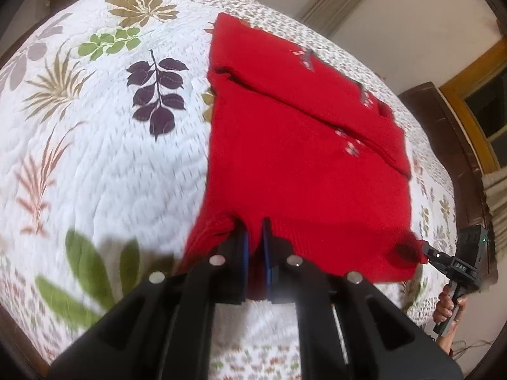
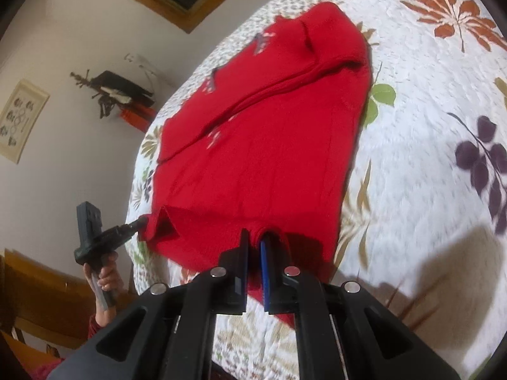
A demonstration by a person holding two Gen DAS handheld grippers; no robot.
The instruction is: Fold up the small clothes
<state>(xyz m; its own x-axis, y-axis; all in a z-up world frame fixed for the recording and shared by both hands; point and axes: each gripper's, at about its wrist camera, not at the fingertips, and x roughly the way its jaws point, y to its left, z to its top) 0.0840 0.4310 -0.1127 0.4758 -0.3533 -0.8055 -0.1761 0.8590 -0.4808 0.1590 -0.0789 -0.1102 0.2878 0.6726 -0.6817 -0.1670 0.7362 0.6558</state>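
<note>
The red sweater [image 1: 294, 145] lies flat on the leaf-printed quilt [image 1: 104, 145] of a bed, partly folded, with a sleeve laid diagonally across its body. Its long axis runs from the near hem, at the edge of the bed where the person stands, away toward the far edge, where the shoulder end points. The near hem is lifted off the quilt at both corners. The left gripper [image 1: 255, 231] is clamped on one hem corner, red knit bunched between its blue-padded fingers [image 1: 244, 253]. The right gripper [image 2: 253, 240] is closed on the other hem corner likewise. A hand [image 2: 106, 277] holds the left gripper's handle beside the bed.
</note>
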